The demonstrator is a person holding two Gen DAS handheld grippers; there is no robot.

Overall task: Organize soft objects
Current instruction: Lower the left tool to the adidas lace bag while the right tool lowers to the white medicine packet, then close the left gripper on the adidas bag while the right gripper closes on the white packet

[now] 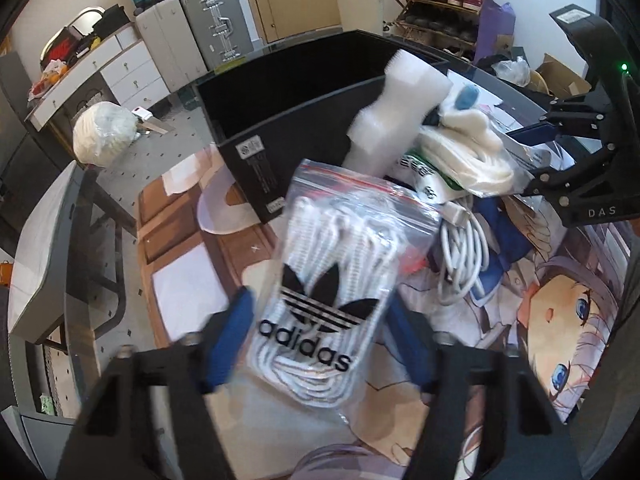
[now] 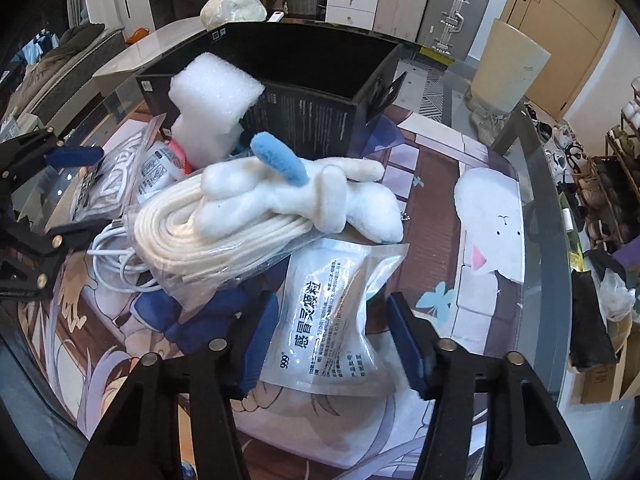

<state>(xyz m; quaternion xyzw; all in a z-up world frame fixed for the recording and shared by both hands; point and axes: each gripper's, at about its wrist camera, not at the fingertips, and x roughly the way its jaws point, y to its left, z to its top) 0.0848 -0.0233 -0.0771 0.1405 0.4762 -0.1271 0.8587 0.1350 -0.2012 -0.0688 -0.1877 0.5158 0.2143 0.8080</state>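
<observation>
Clear plastic, crinkly and slick, is what both grippers have to deal with. Left gripper (image 1: 316,340) has its blue-padded fingers (image 1: 228,344) on either side of a transparent zip bag of white laces with a black adidas trefoil (image 1: 320,292); whether the pads press the bag cannot be told through the motion blur. Right gripper (image 2: 332,344) has its fingers astride a white foil sachet with black Chinese print (image 2: 336,320), the left pad against the sachet's edge, the right pad with a small gap showing, so not clamped as far as can be seen. Both items lie on the glass tabletop (image 2: 536,184) over an anime-print mat (image 1: 520,320), in front of the open black cardboard box (image 1: 288,92), judged the likely destination. Risks: smooth film may slide out of a shallow pinch; the sachet's far end is tucked under a bagged coil of cream rope (image 2: 192,232) with a white plush toy with a blue tuft (image 2: 304,200) on top, so lifting could drag or topple that stack. A loose white charging cable (image 1: 464,256) beside the lace bag could snag. A white foam block (image 2: 208,108), leaning on the box wall, is light and may tip if nudged. Textures: foam pitted and rigid-soft, plush fuzzy and limp, rope ribbed in its bag, laces knobbly under film.
</observation>
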